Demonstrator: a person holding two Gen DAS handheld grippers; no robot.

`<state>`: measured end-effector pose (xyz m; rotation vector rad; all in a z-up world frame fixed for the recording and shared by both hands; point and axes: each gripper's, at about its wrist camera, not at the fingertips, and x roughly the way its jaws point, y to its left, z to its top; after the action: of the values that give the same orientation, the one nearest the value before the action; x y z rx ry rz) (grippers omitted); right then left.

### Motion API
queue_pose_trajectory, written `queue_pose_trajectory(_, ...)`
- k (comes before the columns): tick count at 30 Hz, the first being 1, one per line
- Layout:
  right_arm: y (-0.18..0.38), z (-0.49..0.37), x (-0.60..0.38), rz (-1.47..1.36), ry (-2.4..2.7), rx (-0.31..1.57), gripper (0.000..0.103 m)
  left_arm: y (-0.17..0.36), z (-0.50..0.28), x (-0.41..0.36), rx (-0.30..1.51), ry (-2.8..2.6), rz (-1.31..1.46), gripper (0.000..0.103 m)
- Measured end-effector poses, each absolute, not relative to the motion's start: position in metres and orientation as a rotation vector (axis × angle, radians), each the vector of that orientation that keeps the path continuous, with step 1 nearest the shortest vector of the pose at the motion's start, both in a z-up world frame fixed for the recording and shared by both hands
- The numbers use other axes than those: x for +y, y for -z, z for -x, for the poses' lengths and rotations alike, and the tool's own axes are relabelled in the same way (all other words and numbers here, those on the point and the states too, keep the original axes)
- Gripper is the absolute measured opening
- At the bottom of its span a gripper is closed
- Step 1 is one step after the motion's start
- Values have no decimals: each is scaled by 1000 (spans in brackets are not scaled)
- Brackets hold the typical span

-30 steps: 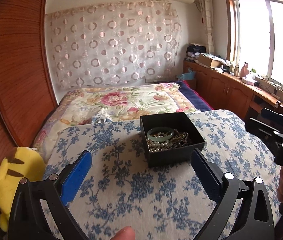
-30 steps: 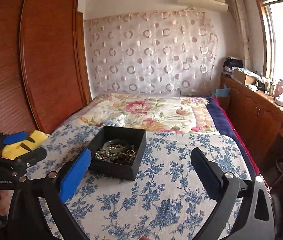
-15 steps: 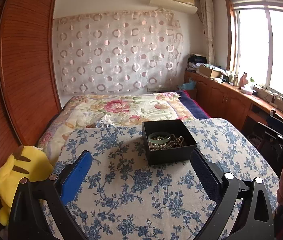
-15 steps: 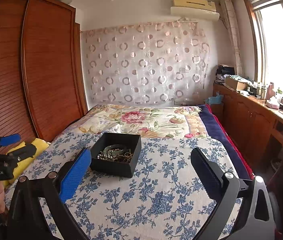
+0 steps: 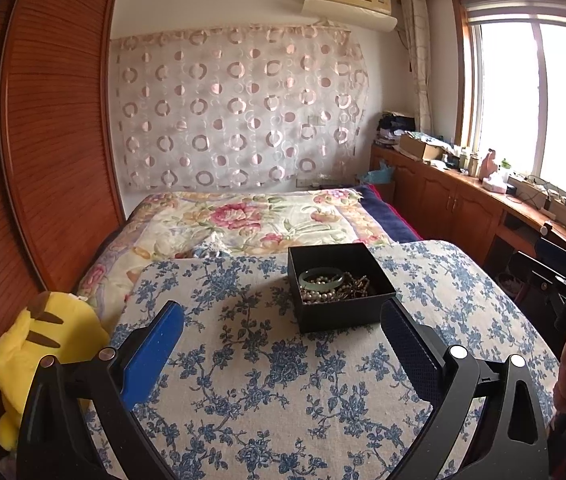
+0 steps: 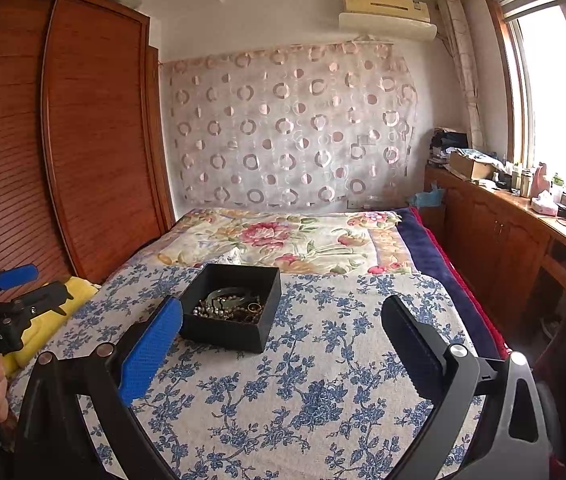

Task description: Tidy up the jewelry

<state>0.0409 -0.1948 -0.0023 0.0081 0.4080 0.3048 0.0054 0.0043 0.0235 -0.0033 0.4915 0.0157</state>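
Note:
A black open box (image 5: 339, 294) stands on a blue-flowered cloth (image 5: 267, 380) over the bed. It holds a green bangle (image 5: 321, 278), pearl beads and tangled chains. The box also shows in the right wrist view (image 6: 231, 307). My left gripper (image 5: 283, 324) is open and empty, back from the box on its near left side. My right gripper (image 6: 283, 320) is open and empty, back from the box on its near right side. Each gripper shows at the edge of the other's view: the right one (image 5: 559, 276), the left one (image 6: 23, 288).
A yellow plush toy (image 5: 43, 344) lies at the bed's left edge by the wooden wardrobe (image 5: 43, 140). A floral quilt (image 5: 251, 220) covers the far bed. A wooden counter (image 5: 483, 200) with clutter runs under the window on the right.
Both grippers have pulled back and up from the box, so it looks smaller and farther. Both stay open and empty.

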Motion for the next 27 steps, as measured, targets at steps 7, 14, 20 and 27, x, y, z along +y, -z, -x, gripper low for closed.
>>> queue_pose_trajectory(7,2,-41,-195,-8,-306,412,100,-24,-5,5,489,-16,5,95)
queue_pose_trajectory(14,3,-40,-193,-7,-307,414,100,-25,-4,3,489,-15,4,95)
queue_pose_trajectory(20,4,-39,-192,-10,-308,412,100,-26,-3,3,486,-17,3,95)
queue_pose_trajectory(27,4,-39,-192,-10,-309,411,100,-29,-1,0,480,-16,1,95)
